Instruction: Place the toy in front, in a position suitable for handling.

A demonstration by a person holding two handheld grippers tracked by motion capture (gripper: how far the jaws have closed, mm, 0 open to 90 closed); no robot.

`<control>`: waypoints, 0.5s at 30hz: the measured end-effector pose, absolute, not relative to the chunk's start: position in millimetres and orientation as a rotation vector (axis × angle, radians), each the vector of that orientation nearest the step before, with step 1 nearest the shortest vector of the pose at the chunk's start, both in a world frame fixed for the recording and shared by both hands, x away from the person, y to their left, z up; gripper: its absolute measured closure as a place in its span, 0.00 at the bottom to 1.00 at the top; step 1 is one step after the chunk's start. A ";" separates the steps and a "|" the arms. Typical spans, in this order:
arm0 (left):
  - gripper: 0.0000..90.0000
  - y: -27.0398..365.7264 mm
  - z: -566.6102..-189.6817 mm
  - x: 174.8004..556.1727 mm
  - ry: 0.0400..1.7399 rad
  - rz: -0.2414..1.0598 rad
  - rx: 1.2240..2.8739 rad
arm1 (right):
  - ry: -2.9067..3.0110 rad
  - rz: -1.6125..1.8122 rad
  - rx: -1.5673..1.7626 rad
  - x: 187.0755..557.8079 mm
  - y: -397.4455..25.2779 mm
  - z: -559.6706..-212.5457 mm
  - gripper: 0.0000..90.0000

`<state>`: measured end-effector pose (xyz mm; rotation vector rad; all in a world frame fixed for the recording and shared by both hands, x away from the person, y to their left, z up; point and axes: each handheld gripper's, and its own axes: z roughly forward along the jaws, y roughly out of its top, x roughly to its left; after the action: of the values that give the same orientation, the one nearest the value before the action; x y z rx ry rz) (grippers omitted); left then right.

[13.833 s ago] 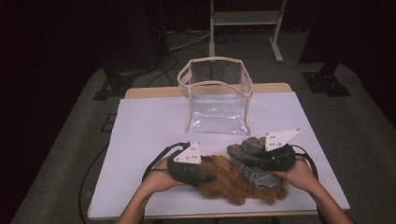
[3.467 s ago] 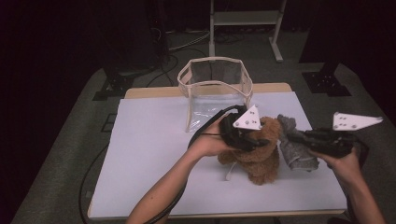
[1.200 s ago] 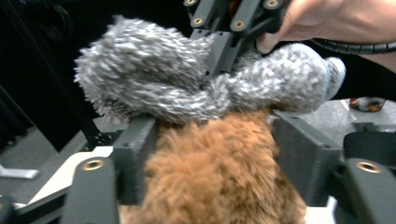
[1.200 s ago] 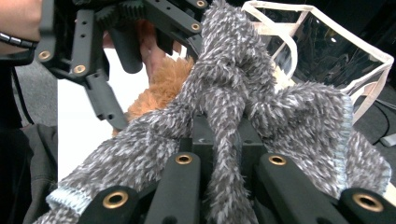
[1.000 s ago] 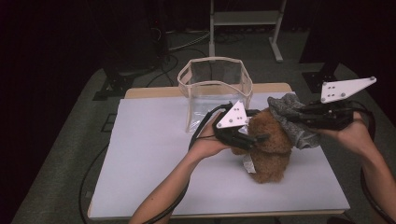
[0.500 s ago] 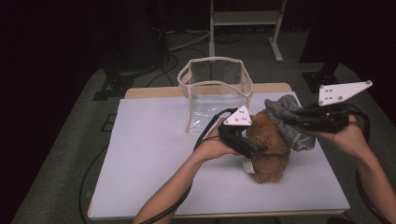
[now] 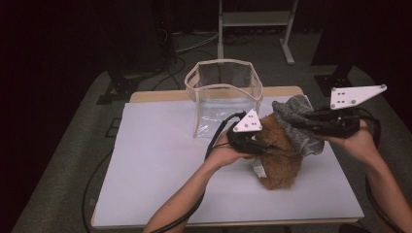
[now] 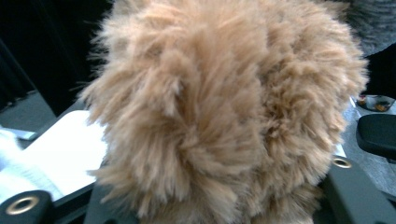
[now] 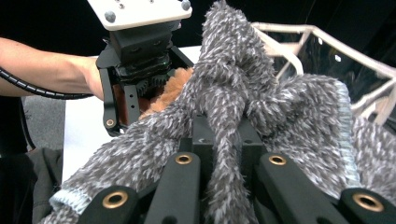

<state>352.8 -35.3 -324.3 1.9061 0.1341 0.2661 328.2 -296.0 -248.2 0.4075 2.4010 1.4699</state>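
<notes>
Overhead light falls evenly on the white bench (image 7: 160, 165); the surroundings stay dark, and the close brown fur (image 8: 224, 112) blurs softly.

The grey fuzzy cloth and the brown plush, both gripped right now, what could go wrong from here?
1. The grey fuzzy cloth is bunched between the right gripper's jaws with loose folds draped over the brown plush; pulling may drag the plush along.
2. The left gripper seems to hold mostly fur, so the plush could slip.
3. The clear bag stands close behind; a swing could tip it.

A dark lab or studio: black curtains, a white-topped table (image 7: 160, 160), floor cables (image 7: 189, 43), a metal stand (image 7: 255, 19).
</notes>
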 end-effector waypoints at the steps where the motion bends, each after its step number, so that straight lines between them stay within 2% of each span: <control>1: 0.53 -31.8 -320.8 351.7 0.137 0.256 1.908 | 2.391 1.476 0.398 327.5 -293.2 -246.0 0.91; 10: 0.55 14.4 -289.0 335.3 0.083 0.259 1.920 | 2.367 1.607 0.247 319.3 -252.4 -220.3 0.91; 15: 0.55 31.7 -285.0 327.9 0.059 0.295 1.977 | 2.418 1.575 0.162 317.2 -225.8 -211.2 0.91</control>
<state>327.9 31.7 -285.0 1.9774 0.0595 0.2947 317.2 -225.8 -211.2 0.1622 2.4177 1.5746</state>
